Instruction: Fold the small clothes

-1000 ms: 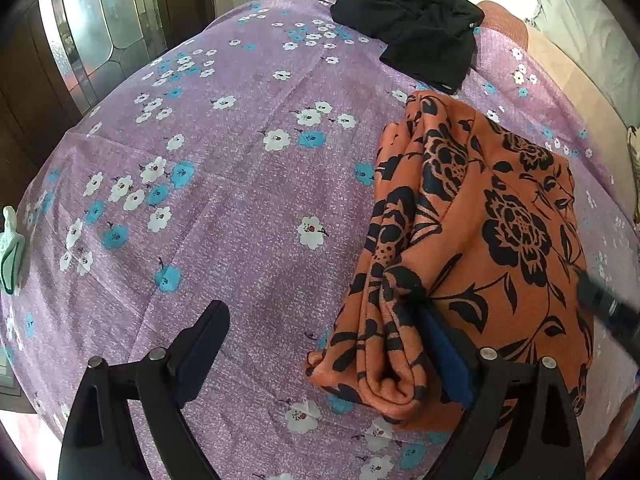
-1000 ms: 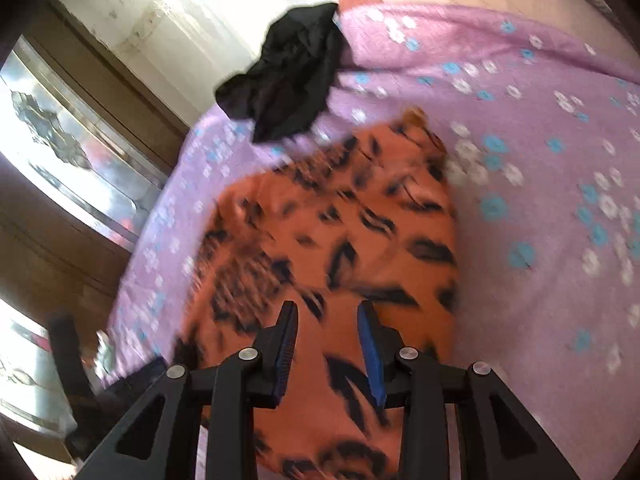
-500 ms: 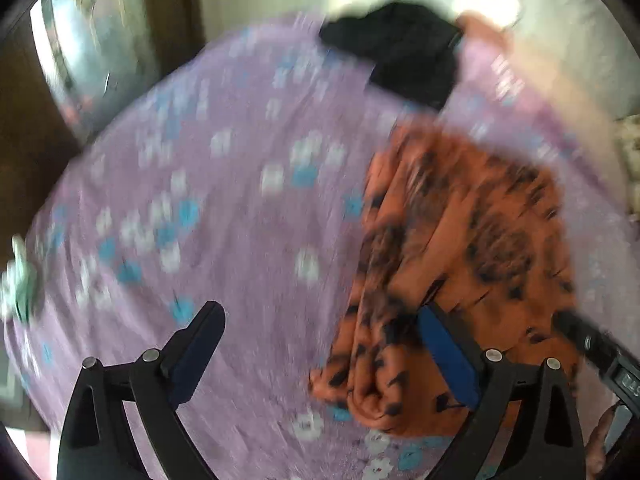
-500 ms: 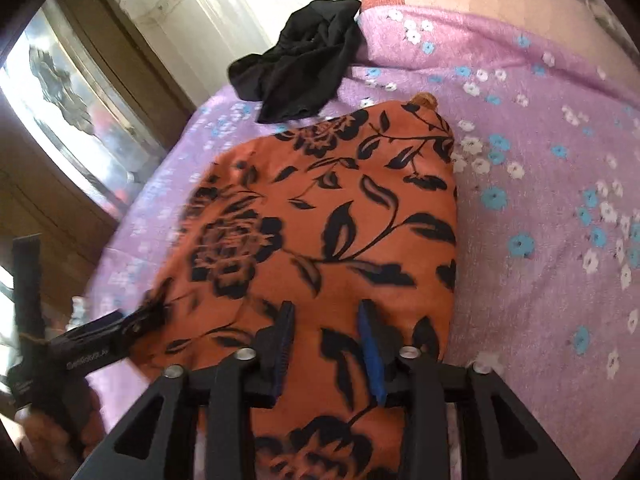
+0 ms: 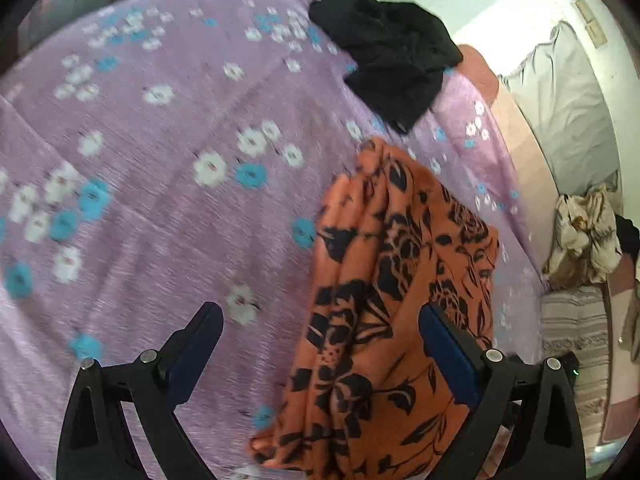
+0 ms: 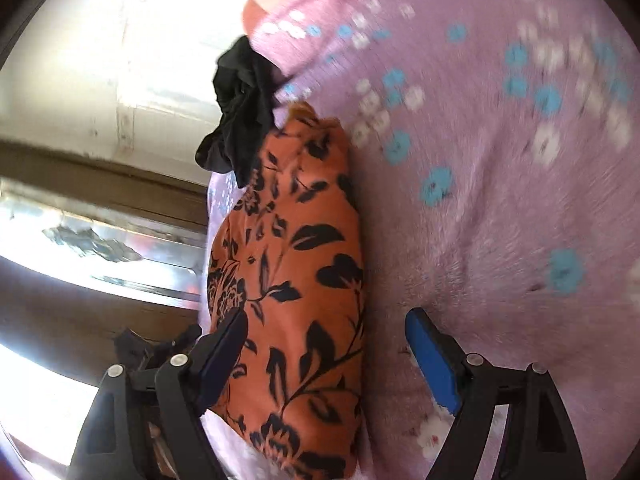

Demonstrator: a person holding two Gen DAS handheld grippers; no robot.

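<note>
The orange floral garment point(image 5: 392, 320) lies folded on the bed point(image 5: 160, 160), near a black garment point(image 5: 384, 68). The left gripper point(image 5: 320, 340) has its fingers spread wide; the right gripper point(image 6: 324, 348) is opening over the cloth, pinching nothing. A finger might catch an edge and undo the fold.

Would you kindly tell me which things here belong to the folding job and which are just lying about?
For the job:
- orange floral garment
- black garment

Lying about:
- purple flowered bedspread, the work surface
- crumpled cream cloth
- grey pillow
</note>
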